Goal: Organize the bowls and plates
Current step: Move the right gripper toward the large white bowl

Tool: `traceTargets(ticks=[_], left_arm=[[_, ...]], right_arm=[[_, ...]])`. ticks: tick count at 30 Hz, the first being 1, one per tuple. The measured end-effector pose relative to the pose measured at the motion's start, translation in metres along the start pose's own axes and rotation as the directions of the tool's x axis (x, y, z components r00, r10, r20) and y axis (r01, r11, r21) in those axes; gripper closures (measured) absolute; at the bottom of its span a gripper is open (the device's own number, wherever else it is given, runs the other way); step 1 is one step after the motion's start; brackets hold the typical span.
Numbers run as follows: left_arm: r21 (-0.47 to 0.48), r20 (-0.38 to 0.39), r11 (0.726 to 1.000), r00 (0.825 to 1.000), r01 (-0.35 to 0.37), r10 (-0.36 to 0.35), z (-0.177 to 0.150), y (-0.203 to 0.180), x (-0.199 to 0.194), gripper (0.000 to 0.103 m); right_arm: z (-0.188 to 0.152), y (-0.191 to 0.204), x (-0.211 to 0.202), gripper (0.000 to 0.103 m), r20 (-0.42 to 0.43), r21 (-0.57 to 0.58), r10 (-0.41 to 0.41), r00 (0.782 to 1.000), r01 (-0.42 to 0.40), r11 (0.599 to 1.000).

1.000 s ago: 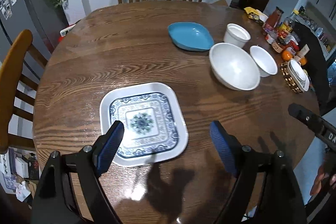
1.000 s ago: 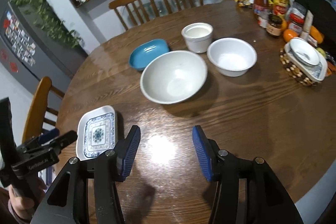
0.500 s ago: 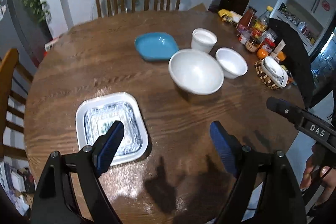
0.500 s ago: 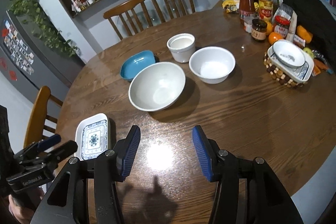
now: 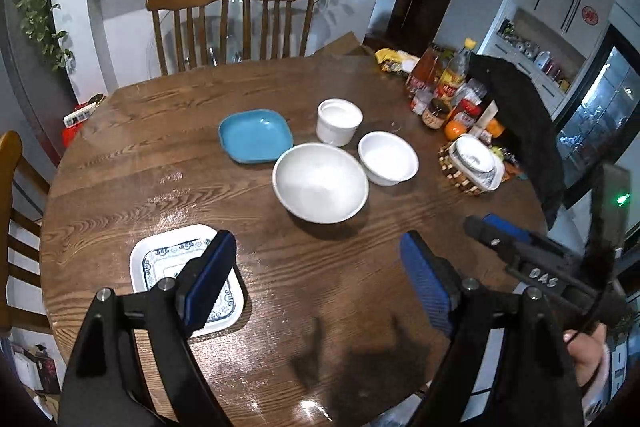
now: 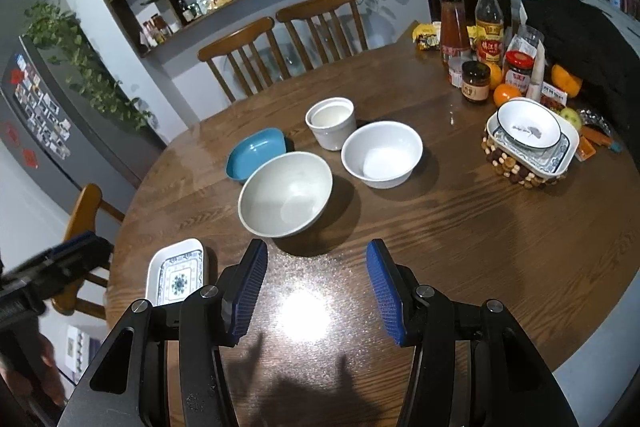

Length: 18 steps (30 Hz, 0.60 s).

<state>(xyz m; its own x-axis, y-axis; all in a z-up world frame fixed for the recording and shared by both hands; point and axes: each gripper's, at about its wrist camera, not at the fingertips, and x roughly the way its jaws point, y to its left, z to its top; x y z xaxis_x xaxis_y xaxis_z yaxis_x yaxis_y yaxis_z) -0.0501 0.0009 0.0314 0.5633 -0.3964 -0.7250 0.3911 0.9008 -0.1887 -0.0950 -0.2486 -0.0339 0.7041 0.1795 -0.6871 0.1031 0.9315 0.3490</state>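
Note:
On the round wooden table [image 5: 120,163] a white square plate with a blue pattern [image 5: 160,259] [image 6: 176,273] lies near the front left edge, partly behind my left gripper's left finger. A blue square plate [image 5: 254,135] [image 6: 256,151], a large white bowl [image 5: 320,183] [image 6: 286,193], a smaller white bowl [image 5: 388,157] [image 6: 382,153] and a white cup-like pot [image 5: 339,121] [image 6: 331,121] sit mid-table. My left gripper [image 5: 316,279] hangs open above the table with nothing between its fingers. My right gripper [image 6: 316,281] is open and holds nothing.
A beaded trivet with a stacked plate and bowl [image 6: 528,141] [image 5: 472,163] stands at the right, beside bottles, jars and oranges [image 6: 486,55]. Two wooden chairs [image 5: 232,23] stand behind the table, another chair [image 5: 12,211] at the left. A person's hand [image 5: 588,355] grips the right tool.
Both grippers have risen and drawn back from the table, so more of the room shows. The patterned plate has slid toward the lower left of the left wrist view. The dishes have not moved.

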Motion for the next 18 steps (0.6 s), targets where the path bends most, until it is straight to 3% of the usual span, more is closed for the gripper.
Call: traceTargets(ticks=[6, 8, 11, 18], left_arm=[[0.038, 0.072, 0.999, 0.997, 0.017, -0.019, 0.018, -0.019, -0.027, 0.018], [0.044, 0.105, 0.999, 0.994, 0.008, -0.013, 0.025, -0.023, -0.033, 0.004], [0.043, 0.155, 0.999, 0.988, -0.015, 0.008, 0.034, -0.026, -0.034, 0.001], [0.023, 0.107, 0.997, 0.992, -0.070, 0.067, 0.050, -0.020, 0.012, 0.001]], right_arm=[[0.010, 0.009, -0.014, 0.050, 0.026, -0.036, 0.026, 0.999, -0.025, 0.999], [0.014, 0.014, -0.019, 0.050, 0.033, -0.057, 0.040, 0.999, -0.038, 0.998], [0.021, 0.022, -0.022, 0.050, 0.041, -0.091, 0.035, 0.999, -0.031, 0.995], [0.044, 0.020, -0.005, 0.050, 0.014, -0.106, 0.021, 1.000, -0.020, 0.994]])
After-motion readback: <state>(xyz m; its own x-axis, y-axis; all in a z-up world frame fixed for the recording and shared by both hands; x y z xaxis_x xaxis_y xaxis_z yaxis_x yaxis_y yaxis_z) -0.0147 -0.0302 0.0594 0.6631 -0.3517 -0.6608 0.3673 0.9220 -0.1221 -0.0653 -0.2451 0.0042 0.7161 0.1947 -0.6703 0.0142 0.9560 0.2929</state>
